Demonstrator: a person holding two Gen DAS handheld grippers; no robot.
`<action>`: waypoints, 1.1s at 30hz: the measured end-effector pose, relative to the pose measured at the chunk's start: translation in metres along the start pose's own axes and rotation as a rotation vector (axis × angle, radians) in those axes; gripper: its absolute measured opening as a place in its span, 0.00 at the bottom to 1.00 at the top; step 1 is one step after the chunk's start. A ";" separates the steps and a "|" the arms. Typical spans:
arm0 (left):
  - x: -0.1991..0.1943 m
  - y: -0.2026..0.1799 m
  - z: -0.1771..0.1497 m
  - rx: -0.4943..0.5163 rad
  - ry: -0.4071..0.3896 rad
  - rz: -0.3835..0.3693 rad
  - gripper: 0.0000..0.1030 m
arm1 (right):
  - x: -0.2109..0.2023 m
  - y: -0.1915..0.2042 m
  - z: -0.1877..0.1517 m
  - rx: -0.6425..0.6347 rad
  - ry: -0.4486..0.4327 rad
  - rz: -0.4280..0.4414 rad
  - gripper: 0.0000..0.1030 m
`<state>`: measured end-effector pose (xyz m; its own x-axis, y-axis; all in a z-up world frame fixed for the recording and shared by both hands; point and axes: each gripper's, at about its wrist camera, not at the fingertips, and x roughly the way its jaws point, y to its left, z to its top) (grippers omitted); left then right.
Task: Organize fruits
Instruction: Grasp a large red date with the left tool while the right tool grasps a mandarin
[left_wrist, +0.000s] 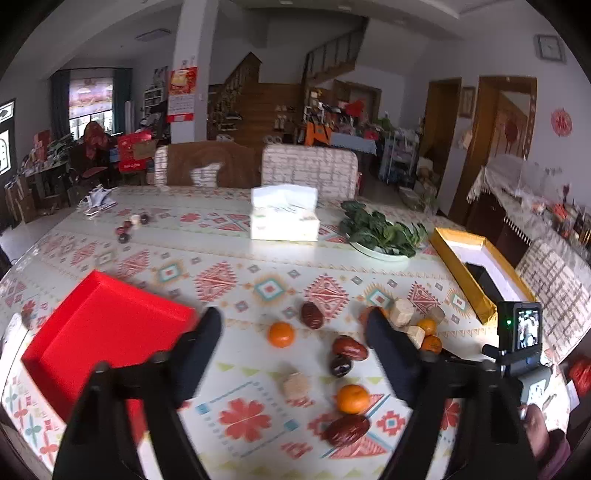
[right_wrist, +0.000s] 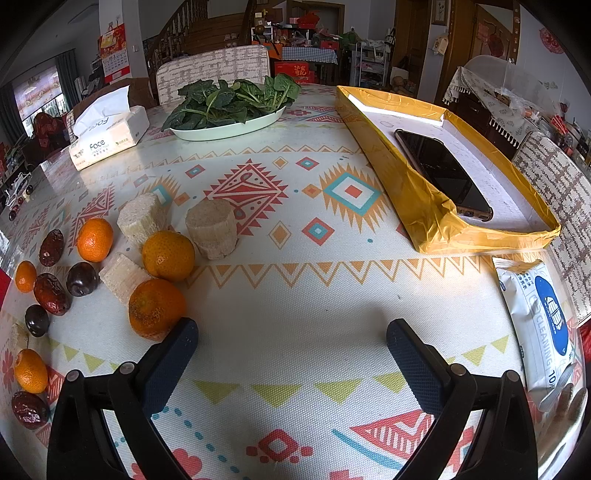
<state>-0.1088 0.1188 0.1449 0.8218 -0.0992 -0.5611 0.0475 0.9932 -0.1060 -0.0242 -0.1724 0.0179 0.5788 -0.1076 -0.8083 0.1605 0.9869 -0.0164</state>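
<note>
Several tangerines, red dates, dark plums and pale sugarcane chunks lie scattered on the patterned tablecloth. My left gripper (left_wrist: 295, 321) is open and empty above them; a tangerine (left_wrist: 281, 334) and a red date (left_wrist: 312, 315) lie between its fingers. A red tray (left_wrist: 96, 332) sits empty to its left. My right gripper (right_wrist: 291, 332) is open and empty over bare cloth; the nearest tangerine (right_wrist: 155, 308) touches its left fingertip (right_wrist: 186, 332). Another tangerine (right_wrist: 168, 254) and a sugarcane chunk (right_wrist: 212, 229) lie beyond. A yellow tray (right_wrist: 424, 206) holds a phone (right_wrist: 443, 173).
A tissue box (left_wrist: 284, 218) and a plate of spinach (right_wrist: 229, 99) stand farther back. A pack of cleaning wipes (right_wrist: 539, 325) lies at the right edge. Chairs stand behind the table and at its right. A few small fruits (left_wrist: 129, 225) lie far left.
</note>
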 end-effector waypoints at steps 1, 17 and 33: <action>-0.004 0.008 -0.002 -0.012 0.007 0.006 0.58 | 0.000 0.000 0.000 -0.001 0.001 0.000 1.00; -0.007 0.041 -0.055 -0.038 0.058 -0.122 0.58 | -0.046 0.007 -0.022 -0.025 0.005 0.127 0.77; 0.031 -0.025 -0.091 0.235 0.210 -0.246 0.66 | -0.045 0.029 -0.006 -0.061 -0.067 0.278 0.64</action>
<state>-0.1364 0.0855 0.0552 0.6369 -0.3222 -0.7004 0.3773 0.9225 -0.0813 -0.0507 -0.1384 0.0500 0.6458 0.1619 -0.7462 -0.0584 0.9849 0.1631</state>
